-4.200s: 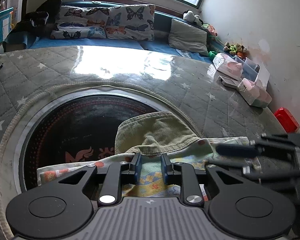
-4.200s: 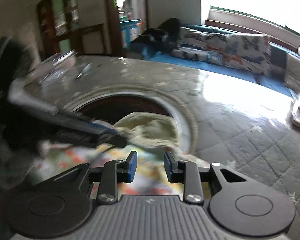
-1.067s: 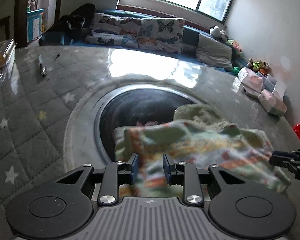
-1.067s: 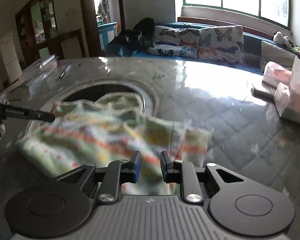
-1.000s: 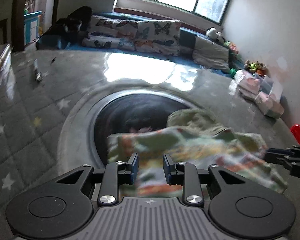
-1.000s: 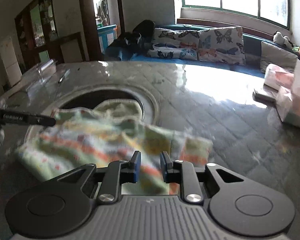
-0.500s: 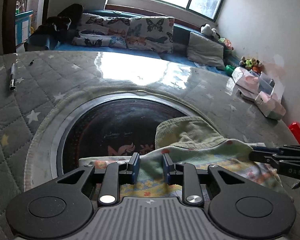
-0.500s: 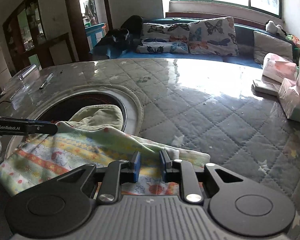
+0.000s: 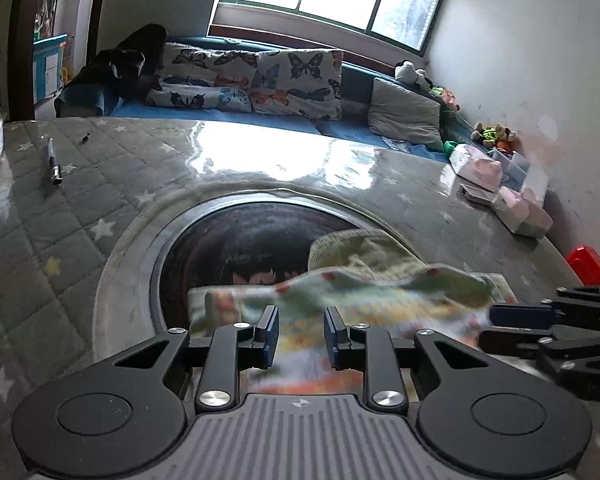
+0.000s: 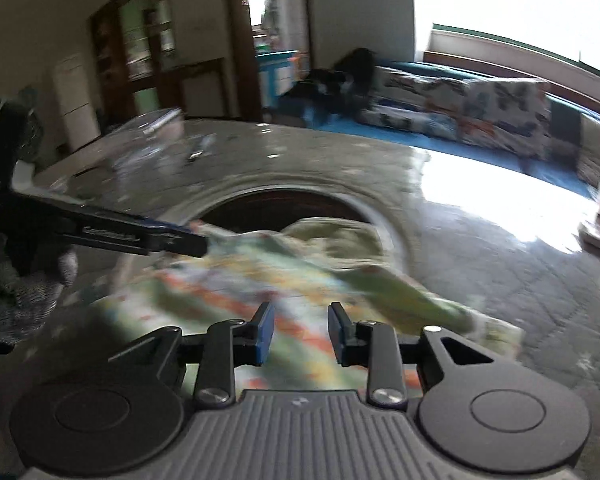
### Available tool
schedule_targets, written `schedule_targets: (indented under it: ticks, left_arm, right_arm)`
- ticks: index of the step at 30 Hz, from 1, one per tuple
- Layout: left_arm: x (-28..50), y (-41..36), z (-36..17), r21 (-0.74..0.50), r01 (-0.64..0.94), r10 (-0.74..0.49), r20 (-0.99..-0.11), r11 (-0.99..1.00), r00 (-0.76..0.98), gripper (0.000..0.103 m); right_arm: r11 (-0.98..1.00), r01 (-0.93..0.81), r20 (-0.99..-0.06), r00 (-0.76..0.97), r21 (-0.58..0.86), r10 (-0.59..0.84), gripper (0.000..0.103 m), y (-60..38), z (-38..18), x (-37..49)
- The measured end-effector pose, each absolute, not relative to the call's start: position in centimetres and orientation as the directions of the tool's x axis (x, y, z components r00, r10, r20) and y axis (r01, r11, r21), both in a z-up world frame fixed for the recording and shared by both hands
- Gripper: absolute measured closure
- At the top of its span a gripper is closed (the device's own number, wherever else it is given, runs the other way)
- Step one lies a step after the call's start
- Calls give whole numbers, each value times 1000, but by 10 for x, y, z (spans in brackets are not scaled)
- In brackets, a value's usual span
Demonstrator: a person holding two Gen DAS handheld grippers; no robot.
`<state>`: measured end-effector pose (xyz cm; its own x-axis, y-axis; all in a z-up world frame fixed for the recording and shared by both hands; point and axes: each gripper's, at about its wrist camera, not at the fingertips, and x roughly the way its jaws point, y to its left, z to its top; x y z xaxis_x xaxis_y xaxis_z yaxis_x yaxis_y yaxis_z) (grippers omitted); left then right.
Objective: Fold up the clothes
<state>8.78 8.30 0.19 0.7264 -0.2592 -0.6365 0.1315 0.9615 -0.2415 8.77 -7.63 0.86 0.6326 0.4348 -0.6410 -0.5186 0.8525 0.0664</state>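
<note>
The colorful cloth (image 9: pixel 340 300) lies on the bench (image 9: pixel 80 208), partly over the dark round hole (image 9: pixel 252 240), on top of a green ribbed cloth (image 9: pixel 360 248). My left hand-held gripper (image 9: pixel 300 330) hangs open over the colorful cloth. My right hand-held gripper (image 10: pixel 300 330) is open too, above it.

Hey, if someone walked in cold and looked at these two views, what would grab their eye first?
Probably the bright patterned cloth, blurred, spread over the near edge of the dark round inset in the grey quilted table. A plain green cloth lies just behind it. Then the two grippers: the left gripper near the cloth's left side, the right gripper over its right part, both sets of fingers apart.
</note>
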Motion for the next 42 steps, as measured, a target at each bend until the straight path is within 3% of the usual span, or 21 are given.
schedule_targets:
  ticks: [11,32,39,42]
  left_arm:
    - [25,98,-10,-193,110,-211,-654,975,726,75]
    - [18,147,-15,-287,-13,-186,-657,958,730,69]
    - [23,169,-6,-342,-92,-167,-653,935,738,49]
    - [27,169,-5,-375,-95,-187,-648,922,738,45]
  right_arm:
    - [749,-662,-670,565,-19,482,74,-17,-8,46]
    - [697,-714,-695,535,-67,481,74,23,-5,39]
    - [613,-781,-700,506,-123,504,67,61,-8,34]
    - [592,-792,-706,503,-147,498,67,76,-14,33]
